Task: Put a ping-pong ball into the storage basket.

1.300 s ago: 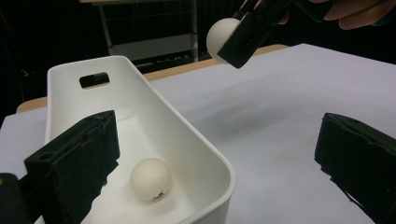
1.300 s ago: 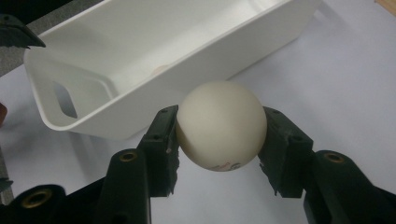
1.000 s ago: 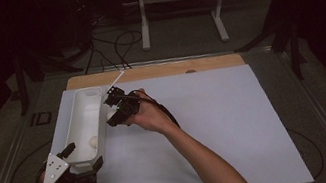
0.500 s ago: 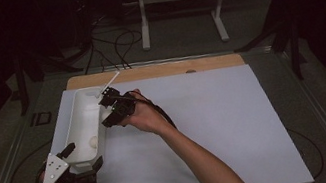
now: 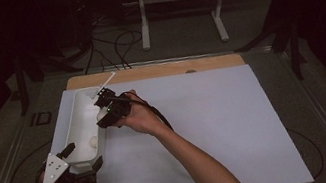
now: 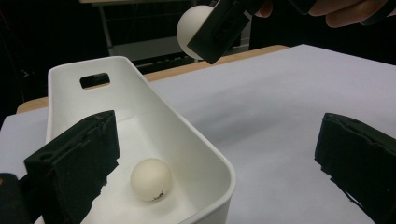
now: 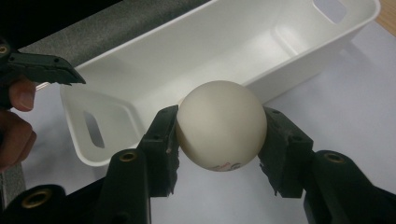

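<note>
In the high view the right gripper (image 5: 102, 104) hides the white table-tennis ball it carries, and the dim light makes its jaws hard to read there. The right gripper view settles it: both black jaws pinch the smooth white ball (image 7: 221, 125) on opposite sides, with a small printed mark at the ball's six o'clock, partly cut off by the curve. In the left gripper view the same ball (image 6: 192, 24) peeps out at twelve o'clock, half covered by a black jaw and cut by the frame's top edge. It hangs above the table, just off the long rim of the long white plastic bin (image 5: 76, 137).

The bin's long axis runs from about seven o'clock to one o'clock in the high view, with a handle slot in its far end wall (image 6: 94, 80). A second white ball (image 6: 151, 179) lies on the bin's floor near the near end.

The left gripper (image 5: 78, 164) sits at the bin's near end, jaws spread wide, one inside the bin and one outside over the white table sheet (image 5: 218, 127); whether the inner pad touches the wall I cannot tell.
</note>
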